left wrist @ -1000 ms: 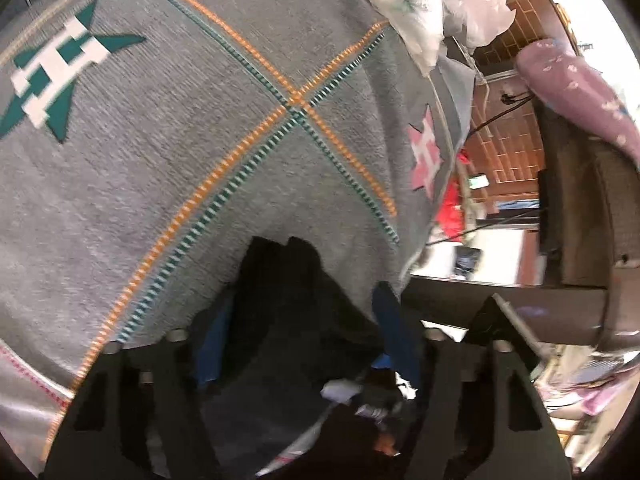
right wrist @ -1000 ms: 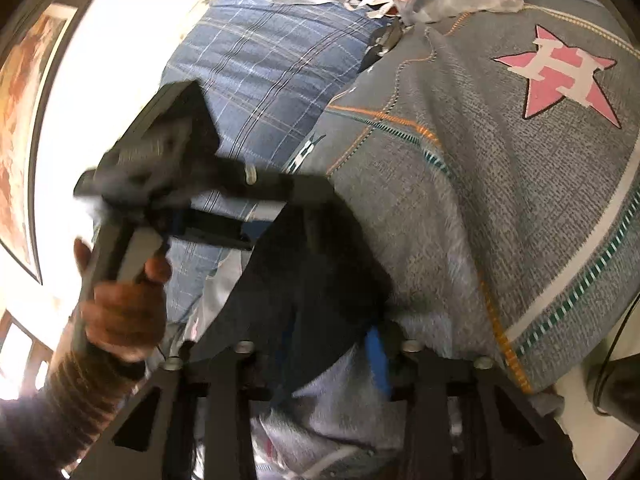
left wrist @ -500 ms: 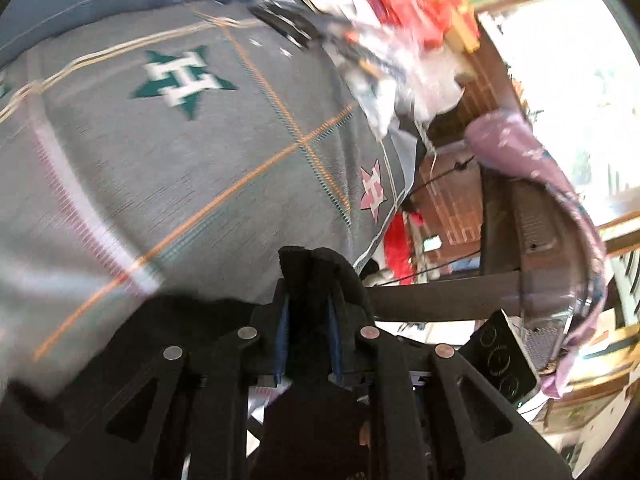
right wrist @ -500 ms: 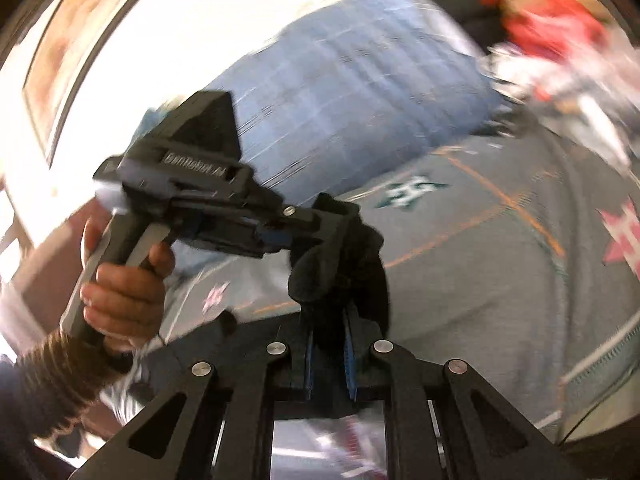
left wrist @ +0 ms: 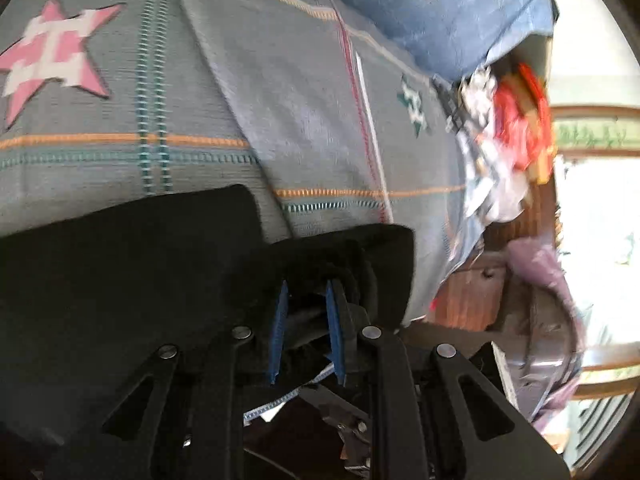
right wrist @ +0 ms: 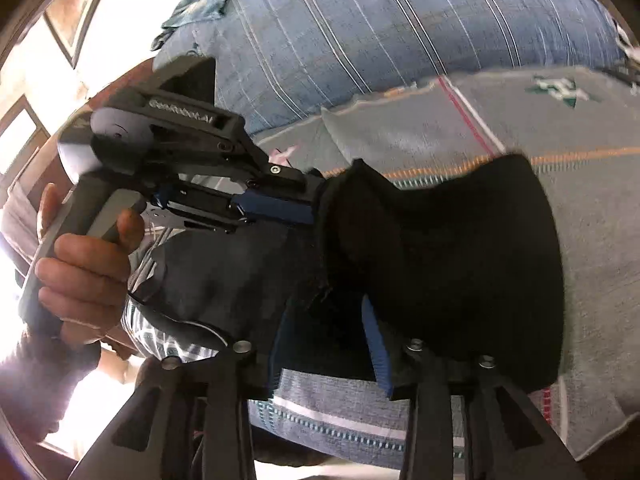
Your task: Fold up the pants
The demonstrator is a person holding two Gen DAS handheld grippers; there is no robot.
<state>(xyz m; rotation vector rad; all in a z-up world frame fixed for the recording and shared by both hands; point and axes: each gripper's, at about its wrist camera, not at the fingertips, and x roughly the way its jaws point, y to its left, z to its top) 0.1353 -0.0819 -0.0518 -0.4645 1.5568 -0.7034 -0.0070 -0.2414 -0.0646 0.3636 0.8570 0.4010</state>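
Note:
The black pants (left wrist: 120, 280) lie spread on a grey blanket with star patches (left wrist: 280, 80). My left gripper (left wrist: 306, 320) is shut on a bunched fold of the pants, which fills the narrow gap between its blue pads. In the right wrist view a hand (right wrist: 80, 272) holds that left gripper (right wrist: 310, 204), which pinches the upper left edge of the pants (right wrist: 440, 260). My right gripper (right wrist: 324, 320) is at the near edge of the cloth. Its jaws are opening, with black fabric lying loose between the blue pads (right wrist: 374, 340).
A blue striped quilt or pillow (right wrist: 360, 32) lies beyond the blanket (right wrist: 580, 200). A heap of red and white clutter (left wrist: 508, 132) sits at the blanket's far corner. A purple cloth (left wrist: 552, 280) hangs over dark furniture on the right, beside a bright window.
Both grippers have swung across the bed and rolled, carrying the pants. The left jaws closed on the cloth. The right jaws, shut on it half a second ago, have spread apart.

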